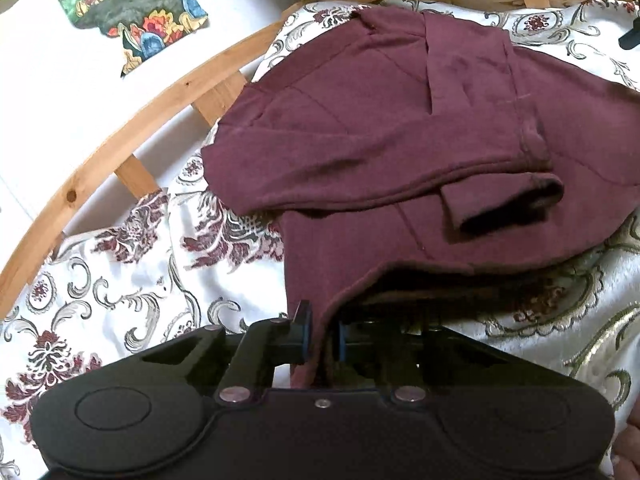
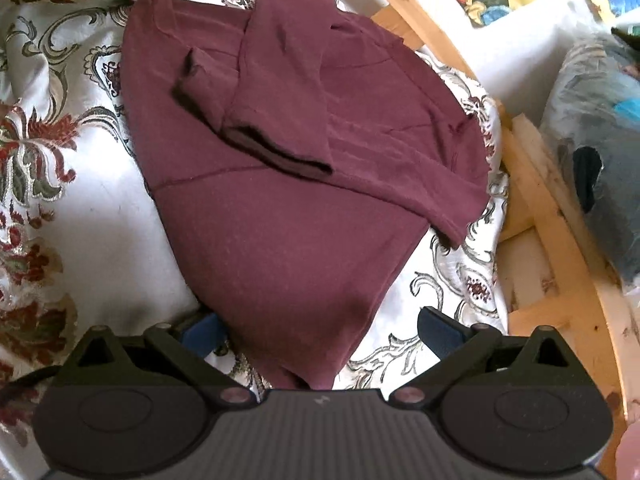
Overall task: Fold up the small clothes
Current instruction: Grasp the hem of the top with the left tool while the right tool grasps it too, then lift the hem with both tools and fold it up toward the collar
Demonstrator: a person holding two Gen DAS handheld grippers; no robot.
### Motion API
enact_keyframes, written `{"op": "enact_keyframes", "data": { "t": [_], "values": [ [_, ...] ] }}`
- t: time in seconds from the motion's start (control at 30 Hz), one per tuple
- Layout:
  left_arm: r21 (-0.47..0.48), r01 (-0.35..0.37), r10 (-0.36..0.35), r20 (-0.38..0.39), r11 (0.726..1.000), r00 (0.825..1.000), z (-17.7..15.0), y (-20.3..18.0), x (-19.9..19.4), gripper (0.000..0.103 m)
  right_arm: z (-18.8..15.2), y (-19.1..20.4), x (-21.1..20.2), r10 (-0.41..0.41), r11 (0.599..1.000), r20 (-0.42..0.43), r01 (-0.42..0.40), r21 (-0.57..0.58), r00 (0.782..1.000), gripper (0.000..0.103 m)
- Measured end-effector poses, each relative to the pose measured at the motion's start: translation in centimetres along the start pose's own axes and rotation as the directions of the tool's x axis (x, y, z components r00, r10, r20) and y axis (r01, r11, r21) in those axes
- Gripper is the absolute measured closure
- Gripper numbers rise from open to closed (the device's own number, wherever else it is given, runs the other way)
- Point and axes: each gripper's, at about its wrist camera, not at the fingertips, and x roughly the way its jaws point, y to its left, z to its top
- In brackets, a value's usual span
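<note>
We see one maroon shirt (image 1: 400, 128) lying on the floral cloth (image 1: 100, 300). Our left claw (image 1: 322, 340) pinches its hem; our right claw (image 2: 320, 334) gapes wide astride another corner.

Shirt (image 1: 400, 128) on patterned cloth (image 1: 120, 288), sleeves folded across it, wooden frame (image 1: 132, 120) beside cloth

A white satin cloth with maroon and grey floral scrollwork (image 1: 132, 288) is spread out, rumpled, over a light wooden slatted frame with a curved rail (image 1: 132, 120). Beyond the rail, far left in the left wrist view, lies a bright multicoloured floral-print fabric (image 1: 136, 12) on a white surface. In the right wrist view a bluish-grey bundle (image 2: 600, 152) sits far right, past the frame.
</note>
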Motion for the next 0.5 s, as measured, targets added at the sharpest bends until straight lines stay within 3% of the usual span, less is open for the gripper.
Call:
{"op": "enact_keyframes", "data": {
  "t": [0.23, 0.3, 0.37, 0.43, 0.5],
  "values": [
    [-0.056, -0.001, 0.001, 0.001, 0.998, 1.0, 0.5, 0.1, 0.0, 0.093, 0.1, 0.5, -0.5, 0.033, 0.999, 0.025, -0.034, 0.016, 0.999, 0.042],
    [-0.072, 0.004, -0.004, -0.005, 0.997, 1.0, 0.4, 0.0, 0.0, 0.095, 0.1, 0.3, -0.6, 0.041, 0.999, 0.028, -0.041, 0.03, 0.999, 0.048],
    [-0.077, 0.004, -0.004, 0.002, 0.997, 1.0, 0.4, 0.0, -0.3, 0.096, 0.1, -0.2, -0.5, 0.047, 0.997, 0.032, -0.049, 0.064, 0.998, 0.069],
    [-0.074, 0.002, -0.001, 0.017, 0.997, 1.0, 0.3, -0.1, -0.6, 0.097, 0.1, -0.8, -0.5, 0.039, 0.994, 0.041, -0.043, 0.104, 0.998, 0.081],
    [-0.071, -0.007, 0.009, 0.038, 0.997, 0.999, 0.3, -0.1, -1.1, 0.097, 0.0, -1.4, -0.7, 0.034, 0.99, 0.064, -0.043, 0.138, 0.997, 0.083]
  ]
}}
